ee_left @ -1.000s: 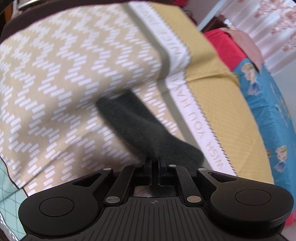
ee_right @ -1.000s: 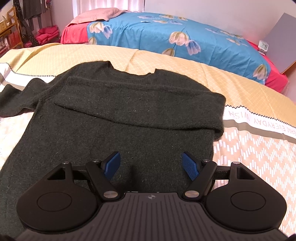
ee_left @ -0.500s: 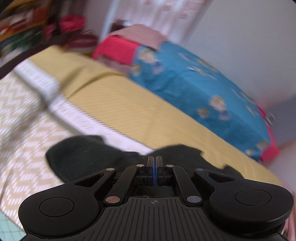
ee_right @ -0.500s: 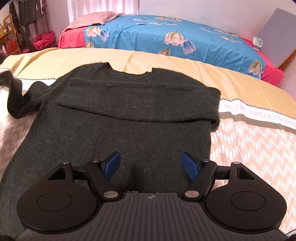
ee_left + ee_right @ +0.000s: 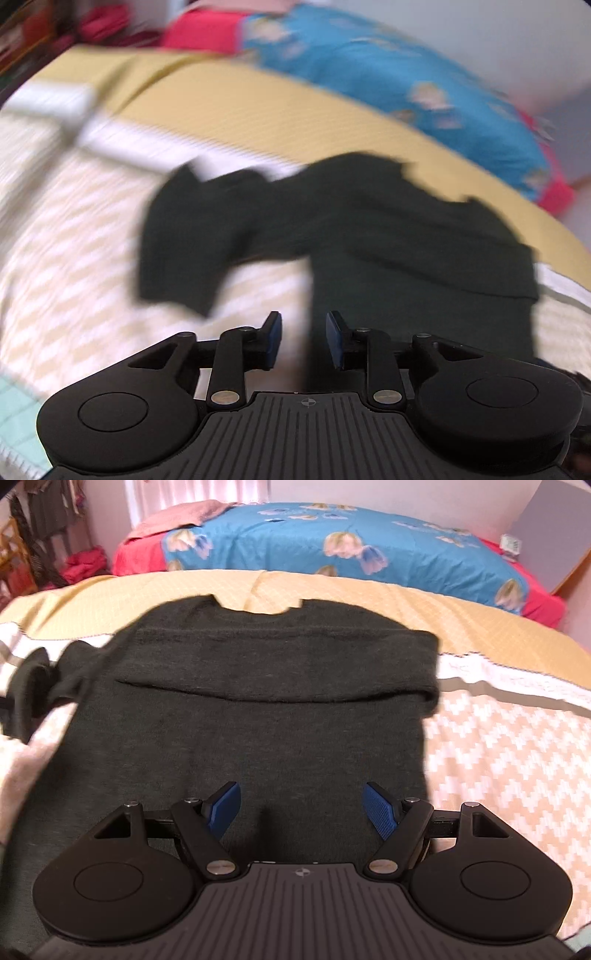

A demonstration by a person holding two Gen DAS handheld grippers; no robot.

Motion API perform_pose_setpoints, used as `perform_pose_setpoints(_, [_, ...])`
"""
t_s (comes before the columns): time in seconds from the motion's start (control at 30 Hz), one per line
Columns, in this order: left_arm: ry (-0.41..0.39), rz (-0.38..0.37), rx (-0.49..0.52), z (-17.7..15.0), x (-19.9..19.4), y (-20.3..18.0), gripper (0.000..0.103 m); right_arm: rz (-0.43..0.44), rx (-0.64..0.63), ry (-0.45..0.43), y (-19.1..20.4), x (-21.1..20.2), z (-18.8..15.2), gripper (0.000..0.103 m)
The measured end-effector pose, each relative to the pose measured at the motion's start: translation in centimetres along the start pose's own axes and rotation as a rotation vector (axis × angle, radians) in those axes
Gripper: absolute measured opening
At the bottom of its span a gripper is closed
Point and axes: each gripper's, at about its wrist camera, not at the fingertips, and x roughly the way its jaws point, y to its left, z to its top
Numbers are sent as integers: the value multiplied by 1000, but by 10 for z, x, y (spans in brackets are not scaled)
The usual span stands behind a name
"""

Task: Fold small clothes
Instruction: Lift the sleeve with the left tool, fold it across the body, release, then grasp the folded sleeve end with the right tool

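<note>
dark sweater (image 5: 280, 701) spread ahead of open right gripper (image 5: 301, 808), under its jaws

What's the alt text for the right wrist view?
A dark sweater lies flat on a patterned bedspread, one sleeve folded across its chest and the other bunched at the left edge. The right gripper hangs above its lower body, jaws open and empty; a blue floral quilt lies behind.

Sweater (image 5: 280, 716): dark knit cloth, matt, slightly fuzzy; bedspread (image 5: 509, 760) beneath the sweater: woven cloth, matt, zigzag print; right gripper (image 5: 301, 808) above the sweater: matt black plastic, blue ribbed pads (image 5: 378, 808), metal pivot screws.
</note>
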Motion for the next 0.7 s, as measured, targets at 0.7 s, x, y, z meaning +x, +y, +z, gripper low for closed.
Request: perform_pose_setpoints(0.7, [76,109,-270,-93,-36,91,102,144,-1500,-694,263,75,-16,75])
